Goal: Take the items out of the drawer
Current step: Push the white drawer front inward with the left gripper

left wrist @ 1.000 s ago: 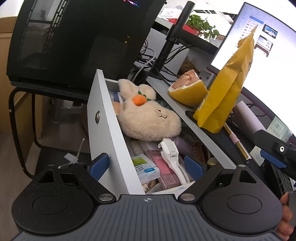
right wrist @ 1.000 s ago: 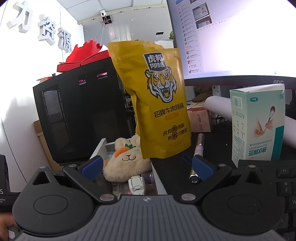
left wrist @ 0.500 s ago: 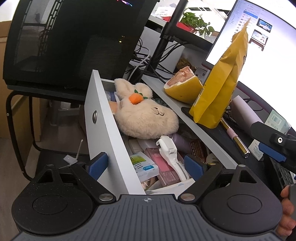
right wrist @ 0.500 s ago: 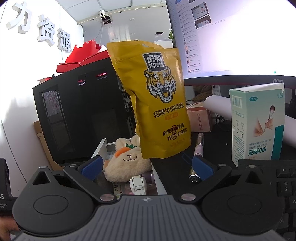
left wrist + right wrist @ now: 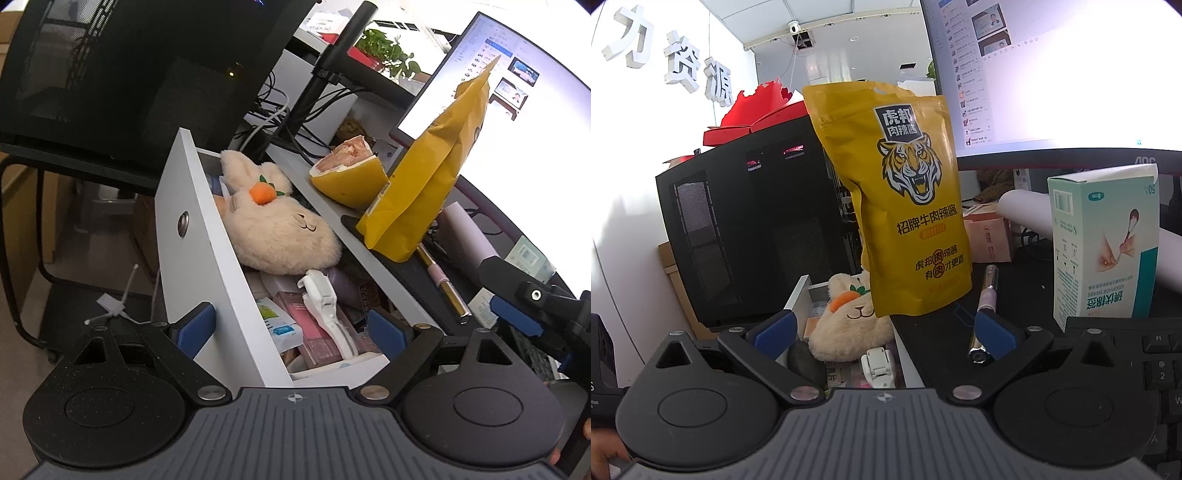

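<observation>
Left tongs point(image 5: 291, 326) hovering apart over the open drawer point(image 5: 195, 236), gripping nothing. Plush rabbit point(image 5: 280, 229) lying inside on clutter (white clip point(image 5: 325, 302) just beside). Right tongs point(image 5: 882, 332) also spread, facing yellow pouch point(image 5: 905, 199) standing on tabletop point(image 5: 938, 332).

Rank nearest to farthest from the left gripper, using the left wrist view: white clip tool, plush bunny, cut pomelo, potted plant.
From the left gripper:
1. White clip tool, in the drawer, just ahead between the fingers.
2. Plush bunny, deeper in the drawer.
3. Cut pomelo, on the desk ledge to the right.
4. Potted plant, far back, upper right.
</observation>
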A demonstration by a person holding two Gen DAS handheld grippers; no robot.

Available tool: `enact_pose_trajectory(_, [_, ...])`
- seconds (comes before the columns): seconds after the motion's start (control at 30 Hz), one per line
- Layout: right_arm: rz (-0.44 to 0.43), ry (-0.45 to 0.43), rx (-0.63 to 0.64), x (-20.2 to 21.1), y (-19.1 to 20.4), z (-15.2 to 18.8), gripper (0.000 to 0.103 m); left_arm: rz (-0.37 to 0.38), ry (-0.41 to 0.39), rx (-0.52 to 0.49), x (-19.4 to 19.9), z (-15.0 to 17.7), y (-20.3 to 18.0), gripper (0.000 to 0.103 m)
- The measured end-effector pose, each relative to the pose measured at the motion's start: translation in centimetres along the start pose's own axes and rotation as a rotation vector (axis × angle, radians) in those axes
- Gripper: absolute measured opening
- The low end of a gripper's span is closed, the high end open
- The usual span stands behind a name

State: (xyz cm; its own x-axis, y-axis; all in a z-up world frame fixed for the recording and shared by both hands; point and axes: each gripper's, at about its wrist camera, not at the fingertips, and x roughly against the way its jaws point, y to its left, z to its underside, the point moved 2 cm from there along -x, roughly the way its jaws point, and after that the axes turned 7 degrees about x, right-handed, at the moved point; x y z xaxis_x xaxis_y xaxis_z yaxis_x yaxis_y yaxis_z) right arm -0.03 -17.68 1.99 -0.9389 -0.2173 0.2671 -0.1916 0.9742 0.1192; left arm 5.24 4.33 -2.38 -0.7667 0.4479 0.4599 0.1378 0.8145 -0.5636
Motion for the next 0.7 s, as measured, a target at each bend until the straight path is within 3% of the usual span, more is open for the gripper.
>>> enact_pose_trajectory(0.47, [-0.002,-0.010,-0.040,0.1,-0.5,-0.1,0.103,0.118,0.045,0.143,-0.2,-0.3,1.1,0.091])
enact_pose_trajectory(0.7, [0.008,-0.018,-0.080,0.2,-1.1,-0.2,0.103,0.172,0.051,0.312,-0.4,-0.7,3.0,0.082])
